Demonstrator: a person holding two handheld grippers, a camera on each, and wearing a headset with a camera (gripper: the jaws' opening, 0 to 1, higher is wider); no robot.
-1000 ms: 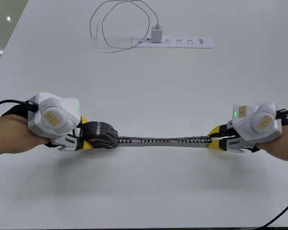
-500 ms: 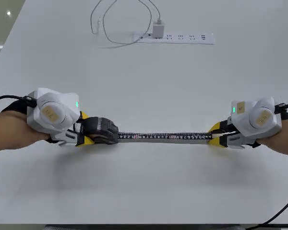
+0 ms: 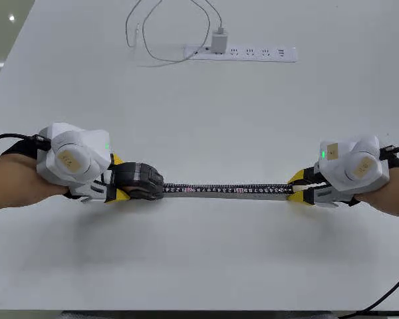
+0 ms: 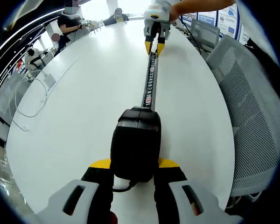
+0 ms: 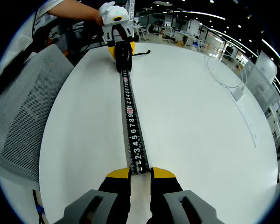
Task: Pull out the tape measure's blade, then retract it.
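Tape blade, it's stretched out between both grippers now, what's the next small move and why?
Probably ease the right gripper toward the case, keeping its grip, so the blade retracts slowly. The blade is already drawn out across the table, its tip pinched by the right gripper, while the left gripper clamps the case.
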